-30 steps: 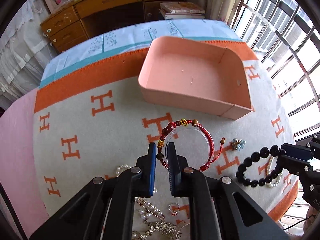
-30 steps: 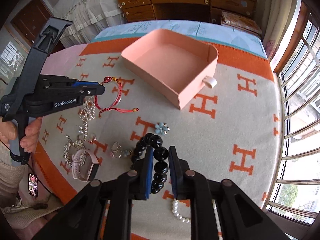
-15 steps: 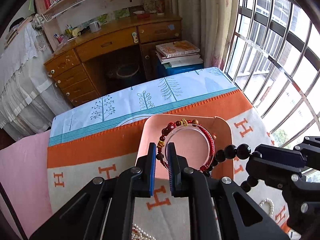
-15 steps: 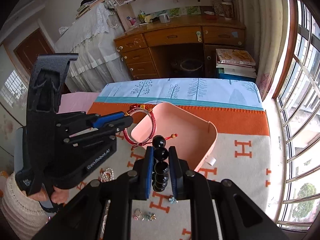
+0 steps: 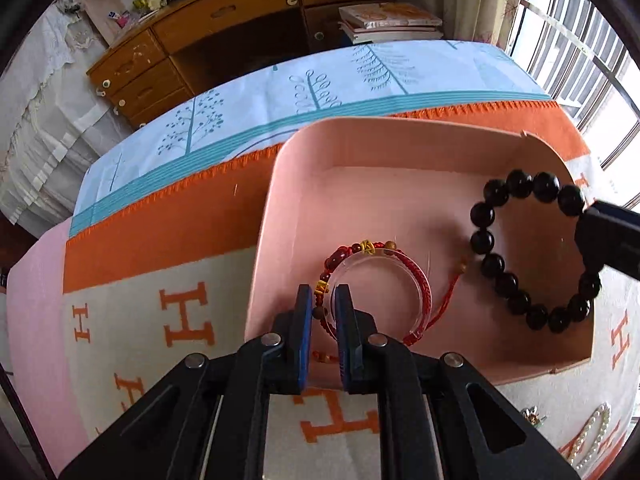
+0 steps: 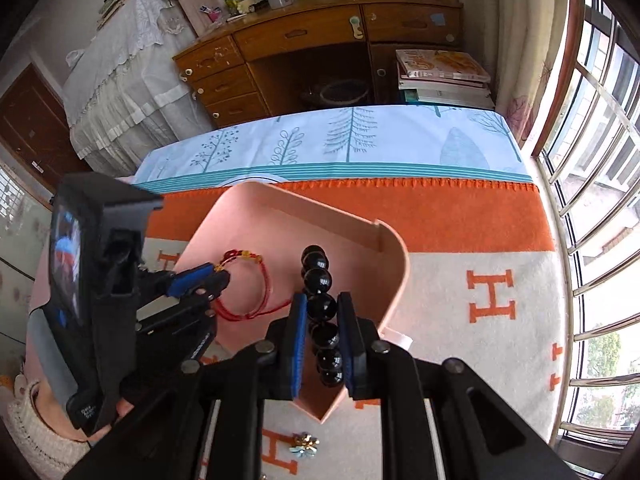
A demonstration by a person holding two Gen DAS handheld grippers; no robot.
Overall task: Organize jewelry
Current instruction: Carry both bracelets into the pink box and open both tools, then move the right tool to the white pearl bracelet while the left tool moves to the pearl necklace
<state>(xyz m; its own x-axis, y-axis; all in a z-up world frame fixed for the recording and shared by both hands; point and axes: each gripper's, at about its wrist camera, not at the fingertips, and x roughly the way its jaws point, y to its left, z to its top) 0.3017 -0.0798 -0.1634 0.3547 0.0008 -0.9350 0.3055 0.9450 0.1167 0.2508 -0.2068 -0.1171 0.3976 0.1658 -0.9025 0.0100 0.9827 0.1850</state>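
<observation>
The left gripper (image 5: 323, 300) is clamped on a red cord bracelet (image 5: 376, 280) and the right gripper (image 6: 322, 312) on a black bead bracelet (image 6: 320, 280), both held over the pink tray (image 5: 400, 128) on the orange-and-cream H-patterned blanket (image 5: 168, 216).

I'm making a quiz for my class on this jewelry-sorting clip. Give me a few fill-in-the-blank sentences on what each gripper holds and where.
1. The left gripper is shut on the ____ cord bracelet.
2. The right gripper is shut on a bracelet of ____ beads.
3. Both bracelets hang over the ____ tray.
4. A small flower charm lies on the ____, outside the tray.

Missing words: red; black; pink; blanket
</observation>
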